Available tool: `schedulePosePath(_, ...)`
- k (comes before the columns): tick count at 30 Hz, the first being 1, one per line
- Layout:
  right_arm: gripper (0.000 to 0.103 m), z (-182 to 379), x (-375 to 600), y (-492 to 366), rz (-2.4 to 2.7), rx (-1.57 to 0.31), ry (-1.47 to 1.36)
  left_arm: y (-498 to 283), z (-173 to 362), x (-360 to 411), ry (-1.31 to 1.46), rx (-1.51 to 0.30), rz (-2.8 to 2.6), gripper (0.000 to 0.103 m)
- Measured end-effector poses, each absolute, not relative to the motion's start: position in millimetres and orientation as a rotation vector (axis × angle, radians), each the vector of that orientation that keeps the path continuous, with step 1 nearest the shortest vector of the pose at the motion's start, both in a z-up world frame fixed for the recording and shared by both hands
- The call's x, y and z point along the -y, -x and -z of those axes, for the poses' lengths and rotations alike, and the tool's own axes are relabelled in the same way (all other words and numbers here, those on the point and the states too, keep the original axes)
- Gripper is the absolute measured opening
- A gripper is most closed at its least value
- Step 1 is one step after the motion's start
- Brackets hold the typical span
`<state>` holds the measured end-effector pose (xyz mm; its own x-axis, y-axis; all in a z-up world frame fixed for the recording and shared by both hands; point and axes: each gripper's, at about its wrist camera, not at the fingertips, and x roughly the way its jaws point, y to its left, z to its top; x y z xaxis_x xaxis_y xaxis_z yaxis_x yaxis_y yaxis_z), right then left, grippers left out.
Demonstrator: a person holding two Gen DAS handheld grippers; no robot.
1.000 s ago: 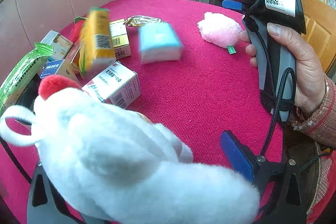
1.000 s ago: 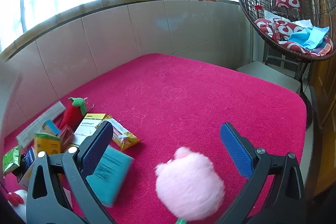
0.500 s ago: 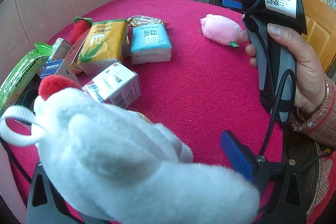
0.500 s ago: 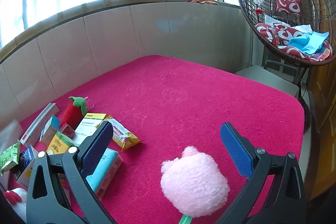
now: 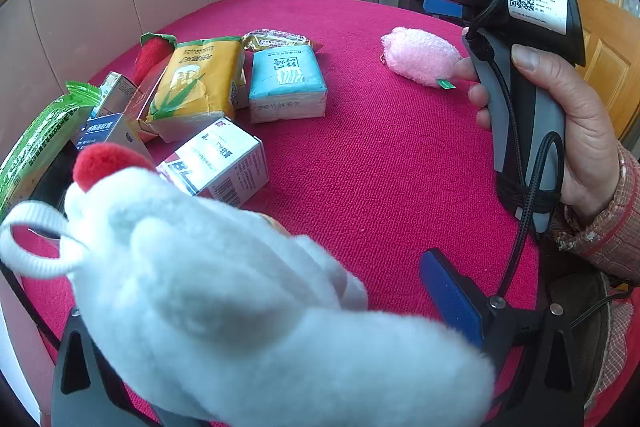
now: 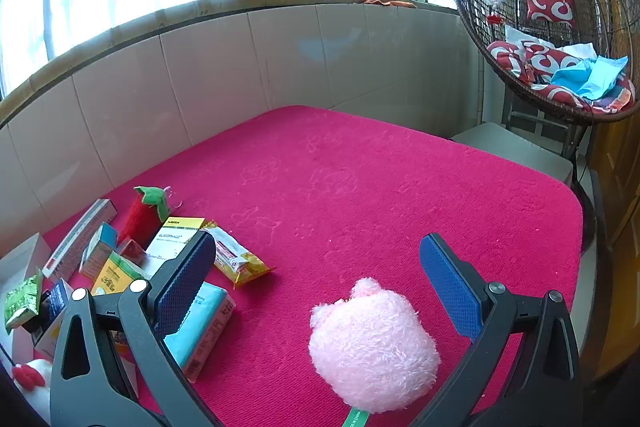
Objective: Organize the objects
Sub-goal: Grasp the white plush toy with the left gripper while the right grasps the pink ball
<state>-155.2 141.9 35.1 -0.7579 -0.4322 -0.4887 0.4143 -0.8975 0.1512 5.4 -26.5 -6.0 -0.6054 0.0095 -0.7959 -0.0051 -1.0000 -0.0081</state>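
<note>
Plush in the left tongs, pink toy still loose

Plush white toy (image 5: 224,291) with a red tuft fills the left tongs (image 5: 276,339), which hold it above the near left corner of the bench (image 6: 400,187). Being soft and bulky, it could slip out or brush the white box (image 5: 220,159) just under it. Packets crowd the left edge, some overlapping, so a careless set-down may topple the pile. Further right, the pink plush (image 6: 372,343) lies alone between the spread fingers of the right tongs (image 6: 316,291), not yet gripped; closing off-centre might only pinch fluff.

Counts: three plush toys, counting the red strawberry (image 6: 142,215); two tissue packs, yellow (image 5: 192,87) and blue (image 5: 286,79); one green wrapper (image 5: 36,143); one yellow snack packet (image 6: 236,259); small boxes overlap too much to count.
</note>
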Motion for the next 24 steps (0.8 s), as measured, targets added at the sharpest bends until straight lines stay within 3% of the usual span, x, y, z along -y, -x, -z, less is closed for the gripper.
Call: schedulePosePath(24,0.103,-40,-143,152,2.591,0.058,-0.701,-18,-9,-3,1.396,-0.032,-2.924,0.103)
